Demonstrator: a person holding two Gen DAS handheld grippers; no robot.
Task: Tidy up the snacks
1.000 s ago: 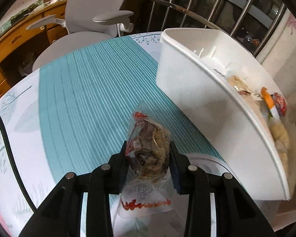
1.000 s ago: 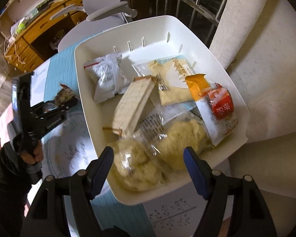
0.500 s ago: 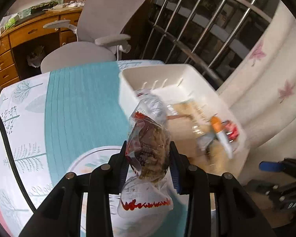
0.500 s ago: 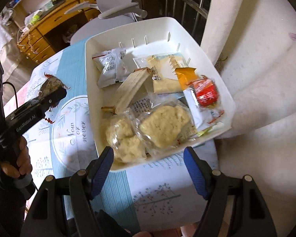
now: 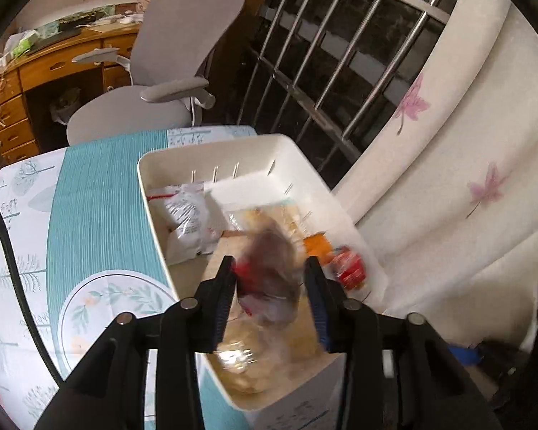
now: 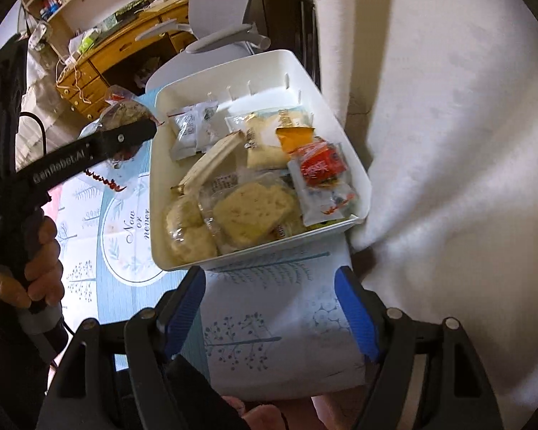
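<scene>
My left gripper [image 5: 270, 268] is shut on a clear-wrapped brown snack packet [image 5: 269, 265], blurred with motion, held over the near part of the white bin [image 5: 211, 150]. In the right wrist view the same packet [image 6: 125, 114] sits in the left gripper [image 6: 140, 125] just left of the bin's [image 6: 355, 165] rim. The bin holds several packets: a white pouch [image 6: 190, 129], a red one [image 6: 319, 161], pale cakes [image 6: 254, 208]. My right gripper [image 6: 269, 301] is open and empty, back from the bin's near end, above the tablecloth.
The bin stands at the right end of a table with a teal and white tablecloth [image 5: 89, 215]. A grey office chair [image 5: 161, 71] and a wooden desk [image 5: 46, 71] stand beyond. A white curtain [image 6: 448, 143] hangs close on the right, window bars [image 5: 322, 53] behind.
My left gripper has moved right with the packet, from beside the bin to over it. My right gripper has pulled back from the bin towards the table's near end.
</scene>
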